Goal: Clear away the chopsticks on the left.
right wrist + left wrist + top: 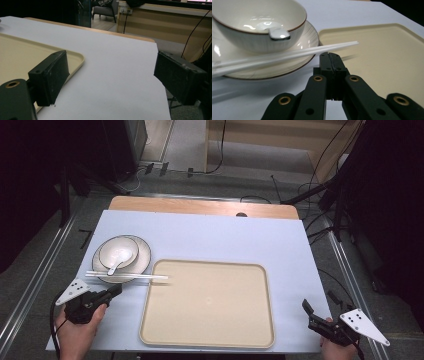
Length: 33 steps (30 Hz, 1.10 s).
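Nothing has reached the tray (207, 340) yet — it lies bare in the middle of the worktop (210, 237). Your left tongs (329, 58) are pressed together on nothing, tips just beside the chopsticks (287, 55), which rest across the plate (310, 35) rim with their ends over the tray's edge. The bowl (118, 252) sits on the plate with the spoon (116, 262) in it. Your right tongs (110, 75) stand wide apart by the tray's near right corner — every move looks still ahead.
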{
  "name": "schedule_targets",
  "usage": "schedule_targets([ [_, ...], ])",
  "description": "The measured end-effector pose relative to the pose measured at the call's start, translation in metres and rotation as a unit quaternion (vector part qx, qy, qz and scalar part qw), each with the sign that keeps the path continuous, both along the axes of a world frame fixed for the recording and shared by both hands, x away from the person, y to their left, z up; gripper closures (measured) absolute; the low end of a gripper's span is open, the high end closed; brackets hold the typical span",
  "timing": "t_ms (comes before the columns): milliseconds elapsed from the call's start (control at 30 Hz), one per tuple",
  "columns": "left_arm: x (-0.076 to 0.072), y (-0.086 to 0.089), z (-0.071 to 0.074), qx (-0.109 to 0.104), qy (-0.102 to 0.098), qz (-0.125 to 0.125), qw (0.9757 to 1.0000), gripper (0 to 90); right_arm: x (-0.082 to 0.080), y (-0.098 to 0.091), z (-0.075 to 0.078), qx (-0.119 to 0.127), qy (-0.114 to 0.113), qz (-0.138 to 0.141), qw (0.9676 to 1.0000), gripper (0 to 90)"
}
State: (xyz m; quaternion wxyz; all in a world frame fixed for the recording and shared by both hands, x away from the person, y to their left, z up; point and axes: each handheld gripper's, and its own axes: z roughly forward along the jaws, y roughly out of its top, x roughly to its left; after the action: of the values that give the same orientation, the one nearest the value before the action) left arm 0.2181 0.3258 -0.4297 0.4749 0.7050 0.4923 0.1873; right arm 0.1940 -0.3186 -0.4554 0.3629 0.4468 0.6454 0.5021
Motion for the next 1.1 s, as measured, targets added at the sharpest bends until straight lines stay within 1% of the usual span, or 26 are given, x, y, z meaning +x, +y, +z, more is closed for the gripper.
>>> schedule_targets([
  [33,0.000,0.000,0.000,0.000,0.000,0.000,1.0000,90.0,0.000,0.000,0.000,0.000,0.000,0.000,1.0000,12.9],
  [67,0.001,-0.002,0.001,-0.002,-0.005,0.000,1.0000,90.0,0.000,0.000,0.000,-0.001,0.001,0.000,1.0000,12.9],
  [100,0.006,-0.005,0.001,-0.003,-0.002,-0.008,1.0000,90.0,-0.002,0.000,0.000,-0.004,0.001,-0.004,1.0000,12.9],
  [133,0.006,-0.005,0.001,-0.003,-0.002,-0.008,1.0000,90.0,-0.002,0.000,0.001,-0.005,0.001,-0.005,1.0000,12.9],
  [167,0.009,-0.006,0.001,0.003,0.001,-0.011,0.9999,90.0,-0.002,0.000,0.001,-0.005,0.001,-0.005,1.0000,12.9],
  [200,0.013,-0.008,0.001,0.002,0.006,-0.012,0.9999,90.0,-0.003,0.001,0.002,-0.008,-0.003,-0.009,0.9999,12.9],
  [267,0.015,-0.009,0.001,0.003,0.008,-0.009,0.9999,90.0,-0.004,0.002,0.002,-0.007,-0.003,-0.010,0.9999,12.9],
  [300,0.020,-0.012,0.000,0.001,0.012,-0.012,0.9999,90.0,-0.004,0.004,0.001,-0.009,0.002,-0.007,0.9999,12.9],
  [333,0.020,-0.012,0.000,0.001,0.012,-0.012,0.9999,90.0,-0.004,0.004,0.001,-0.009,0.002,-0.007,0.9999,12.9],
  [367,0.024,-0.015,-0.001,0.004,0.015,-0.018,0.9997,90.0,-0.004,0.005,0.000,-0.013,0.005,-0.004,0.9999,12.9],
  [400,0.028,-0.018,-0.001,0.013,0.016,-0.021,0.9996,90.0,-0.005,0.007,-0.001,-0.016,0.010,-0.002,0.9998,12.9],
  [433,0.033,-0.024,-0.003,0.028,0.020,-0.018,0.9992,90.0,-0.005,0.009,-0.001,-0.022,0.009,0.000,0.9997,12.9],
  [467,0.033,-0.024,-0.003,0.028,0.020,-0.018,0.9992,90.0,-0.006,0.009,-0.001,-0.022,0.009,0.000,0.9997,12.9],
  [500,0.036,-0.026,-0.004,0.034,0.021,-0.017,0.9991,90.0,-0.006,0.009,-0.001,-0.022,0.009,0.000,0.9997,12.9],
  [600,0.043,-0.032,-0.007,0.039,0.028,-0.012,0.9988,90.0,-0.006,0.009,-0.002,-0.020,0.009,0.002,0.9998,12.9],
  [633,0.044,-0.033,-0.007,0.044,0.030,-0.012,0.9985,90.0,-0.006,0.009,-0.003,-0.018,0.010,0.002,0.9998,12.9],
  [667,0.046,-0.036,-0.009,0.057,0.033,-0.010,0.9978,90.0,-0.005,0.008,-0.003,-0.015,0.011,0.003,0.9998,12.9],
  [700,0.046,-0.036,-0.009,0.057,0.033,-0.010,0.9978,90.0,-0.005,0.008,-0.003,-0.015,0.011,0.003,0.9998,12.9],
  [767,0.047,-0.037,-0.010,0.064,0.036,-0.006,0.9973,90.0,-0.004,0.009,-0.002,-0.016,0.006,0.000,0.9999,12.9],
  [800,0.048,-0.037,-0.011,0.068,0.036,-0.003,0.9970,90.0,-0.002,0.010,0.003,-0.026,-0.001,-0.006,0.9997,12.9],
  [833,0.048,-0.037,-0.011,0.070,0.037,-0.002,0.9968,90.0,-0.002,0.010,0.003,-0.026,-0.001,-0.006,0.9997,12.9],
  [867,0.050,-0.037,-0.012,0.073,0.040,0.001,0.9965,90.0,0.000,0.011,0.009,-0.032,-0.006,-0.007,0.9994,12.9],
  [967,0.052,-0.038,-0.014,0.075,0.045,0.001,0.9961,90.0,0.003,0.011,0.013,-0.031,-0.005,-0.007,0.9995,12.9],
  [1000,0.053,-0.039,-0.015,0.075,0.049,-0.003,0.9960,90.0,0.007,0.011,0.017,-0.034,-0.005,-0.003,0.9994,12.9],
  [1033,0.055,-0.041,-0.016,0.080,0.051,-0.002,0.9955,90.0,0.008,0.011,0.018,-0.034,-0.004,-0.002,0.9994,12.9],
  [1100,0.057,-0.041,-0.017,0.080,0.051,-0.003,0.9955,90.0,0.009,0.010,0.019,-0.036,-0.004,-0.003,0.9993,12.9],
])
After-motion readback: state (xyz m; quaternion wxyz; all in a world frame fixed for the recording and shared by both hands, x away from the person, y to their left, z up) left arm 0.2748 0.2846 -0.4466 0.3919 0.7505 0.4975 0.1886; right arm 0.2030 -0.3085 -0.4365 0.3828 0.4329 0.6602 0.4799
